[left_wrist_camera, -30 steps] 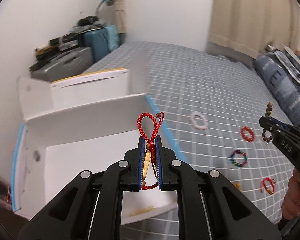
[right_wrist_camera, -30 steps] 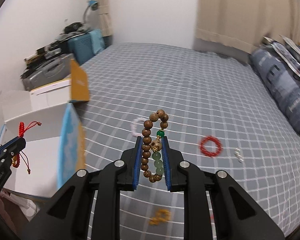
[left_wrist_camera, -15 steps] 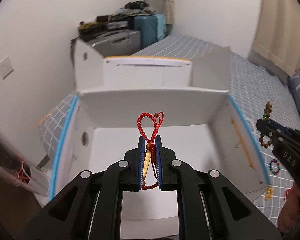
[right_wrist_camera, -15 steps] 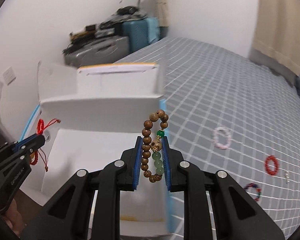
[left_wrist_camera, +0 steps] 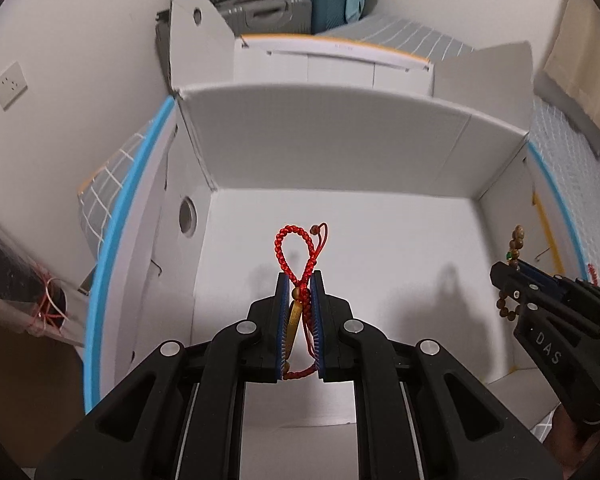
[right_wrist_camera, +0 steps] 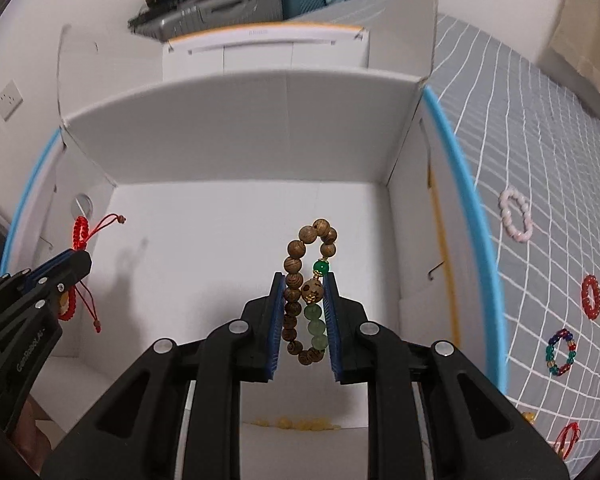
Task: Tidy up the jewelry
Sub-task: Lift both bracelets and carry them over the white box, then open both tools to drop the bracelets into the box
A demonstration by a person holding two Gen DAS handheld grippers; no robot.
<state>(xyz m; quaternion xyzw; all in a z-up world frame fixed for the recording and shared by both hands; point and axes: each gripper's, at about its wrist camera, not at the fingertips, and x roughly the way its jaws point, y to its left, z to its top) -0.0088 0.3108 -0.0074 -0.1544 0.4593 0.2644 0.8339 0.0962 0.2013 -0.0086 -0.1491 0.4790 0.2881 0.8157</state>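
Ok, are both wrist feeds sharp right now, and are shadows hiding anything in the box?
Left wrist: red cord bracelet crisp, box rim bowed by fisheye, soft gripper shadows on its floor hide nothing. Right wrist: wooden bead bracelet sharp, bedspread grid curved, no glare.

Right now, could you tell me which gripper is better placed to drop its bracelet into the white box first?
Either: the left gripper holds the red cord bracelet over the white box, and the right gripper holds the wooden bead bracelet there too.
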